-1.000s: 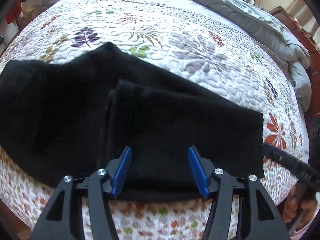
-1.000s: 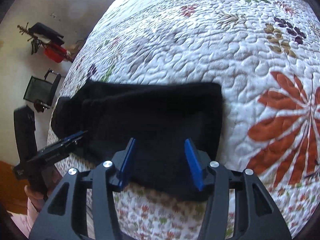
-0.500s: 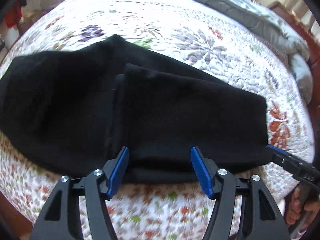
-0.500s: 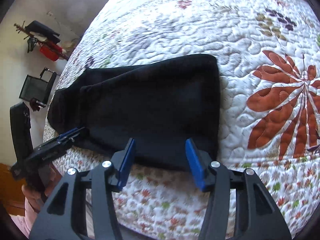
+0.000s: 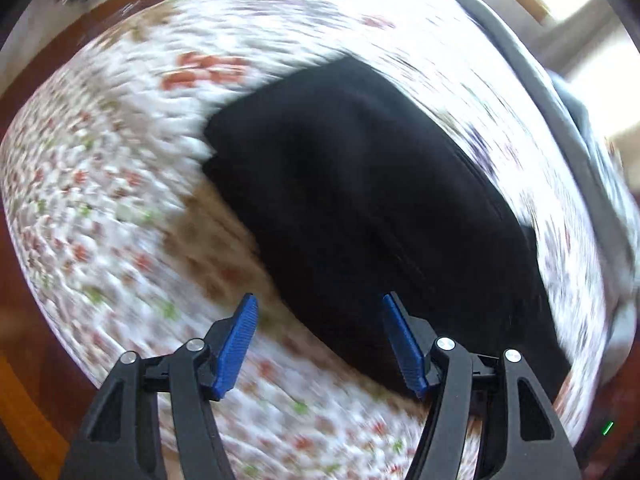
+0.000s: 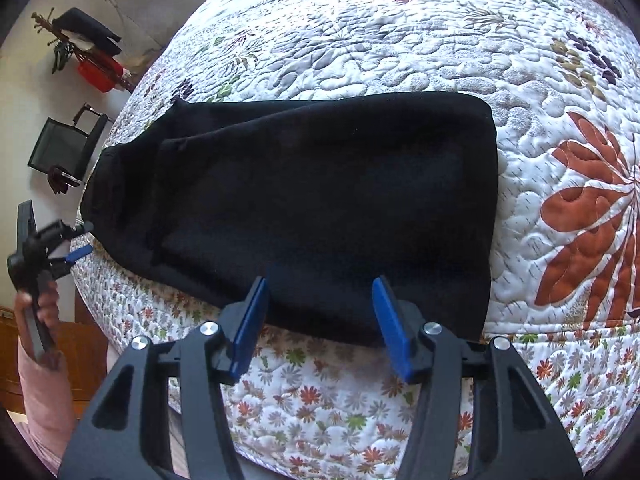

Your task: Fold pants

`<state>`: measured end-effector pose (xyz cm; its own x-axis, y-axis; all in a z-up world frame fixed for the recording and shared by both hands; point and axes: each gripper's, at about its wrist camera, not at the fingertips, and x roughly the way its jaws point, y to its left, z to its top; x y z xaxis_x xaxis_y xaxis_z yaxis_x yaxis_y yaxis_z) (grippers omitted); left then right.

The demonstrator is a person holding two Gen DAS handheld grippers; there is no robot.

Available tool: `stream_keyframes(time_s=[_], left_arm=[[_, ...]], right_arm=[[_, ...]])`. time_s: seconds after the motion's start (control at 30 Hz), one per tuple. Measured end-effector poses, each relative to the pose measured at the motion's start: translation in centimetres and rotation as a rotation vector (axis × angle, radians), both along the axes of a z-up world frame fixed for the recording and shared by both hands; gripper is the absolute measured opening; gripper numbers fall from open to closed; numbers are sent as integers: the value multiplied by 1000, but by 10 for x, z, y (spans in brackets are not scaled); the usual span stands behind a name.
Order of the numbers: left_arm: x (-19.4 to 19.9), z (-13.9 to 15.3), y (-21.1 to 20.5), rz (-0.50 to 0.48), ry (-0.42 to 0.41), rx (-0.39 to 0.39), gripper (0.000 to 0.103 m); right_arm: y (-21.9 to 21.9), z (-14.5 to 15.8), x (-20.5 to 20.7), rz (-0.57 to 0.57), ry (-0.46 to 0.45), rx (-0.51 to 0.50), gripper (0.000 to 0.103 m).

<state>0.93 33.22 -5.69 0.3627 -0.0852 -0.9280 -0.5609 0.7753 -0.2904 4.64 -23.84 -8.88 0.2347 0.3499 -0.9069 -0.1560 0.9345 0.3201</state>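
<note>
Both tools hang empty over the bed as I read this moment. On my right tool (image 6: 318, 320) the blue pads stand apart with nothing pinched between them, just above the near edge of the black fleece pants (image 6: 304, 200). On my left tool (image 5: 320, 340) the pads are likewise spread and bare; its own view is badly smeared, so I trust only the broad shapes there. In the right wrist view I see the left tool (image 6: 60, 240) off the waist end of the garment, carried by a hand with a pink sleeve (image 6: 38, 320), well clear of the cloth.

Those pants (image 5: 380, 208) lie flat on the white quilted bedspread with its floral print (image 6: 400, 32), close to the near edge of the bed. They look already doubled: a shorter upper layer lies over a longer lower one, with a stepped edge showing toward the waist end.

My judgement is that I am between folds, regrasping for the last one. Next I need each tool on a corner of one short end, probably the left tool at the waist end, pads closing through every layer. Then I lift low and carry that end across without dragging the lower layers. Thick fleece may slip if I catch only the top layer.
</note>
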Motion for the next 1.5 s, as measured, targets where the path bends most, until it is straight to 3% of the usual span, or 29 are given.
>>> stream_keyframes(time_s=[0.17, 0.27, 0.43, 0.5, 0.67, 0.8, 0.9, 0.93, 1.07, 1.13, 1.3, 1.5], left_arm=[[11, -15, 40, 68, -5, -126, 65], [21, -19, 43, 69, -4, -125, 65], [23, -25, 49, 112, -36, -192, 65], [19, -20, 53, 108, -55, -218, 61], [31, -20, 48, 87, -35, -198, 60], [36, -20, 46, 68, -34, -171, 57], [41, -28, 49, 79, -33, -189, 56], [40, -29, 50, 84, -36, -194, 53], [30, -23, 51, 132, -103, -236, 17], [26, -10, 42, 120, -144, -192, 14], [25, 34, -3, 1, -262, 30, 12], [26, 78, -94, -293, -397, 267, 12]], right_arm=[[3, -3, 2, 8, 0, -21, 55], [9, 1, 2, 12, -5, -40, 56], [33, 6, -1, 75, -3, -65, 56], [45, 2, -1, 95, 9, -119, 56], [61, -3, 6, 82, 24, -202, 57], [78, -2, 10, 113, 29, -192, 57], [88, -8, 13, 127, 29, -219, 65], [90, -10, 14, 130, 29, -221, 69], [93, -14, 14, 145, 21, -232, 72], [90, -14, 15, 142, 21, -211, 72], [77, -7, 13, 116, 19, -138, 71], [61, 2, 6, 96, 17, -103, 69]])
